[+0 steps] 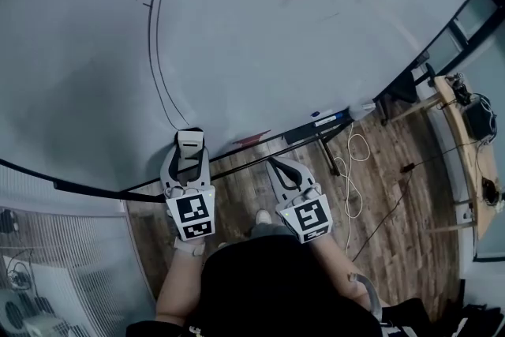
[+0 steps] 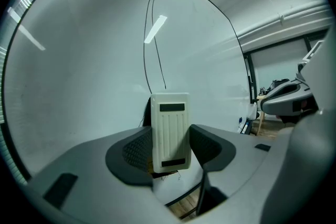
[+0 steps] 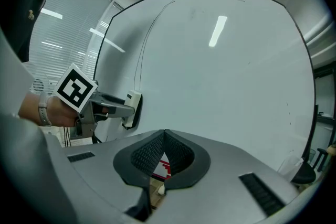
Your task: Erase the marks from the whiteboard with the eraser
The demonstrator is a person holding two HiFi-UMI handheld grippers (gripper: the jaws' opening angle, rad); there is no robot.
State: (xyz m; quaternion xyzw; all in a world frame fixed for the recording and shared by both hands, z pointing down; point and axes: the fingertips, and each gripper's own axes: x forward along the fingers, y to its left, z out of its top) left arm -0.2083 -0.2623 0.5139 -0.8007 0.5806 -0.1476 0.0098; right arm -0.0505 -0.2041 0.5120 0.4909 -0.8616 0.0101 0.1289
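Currently, progress: apparently early; long curved marks (image 1: pixel 155 51), left of centre on whiteboard (image 1: pixel 316 28), unerased.
Left gripper (image 1: pixel 189 147): jaws clamped on eraser (image 2: pixel 169 131), lower centre, at marks' bottom end.
Right gripper (image 3: pixel 164 139): jaws closed, empty.

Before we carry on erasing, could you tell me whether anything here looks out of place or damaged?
Only the loose white cable trailing over the floor beside the whiteboard; nothing looks damaged or spilled.

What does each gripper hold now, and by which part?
The left gripper holds the eraser by its two long sides. The right gripper is shut, holding nothing.
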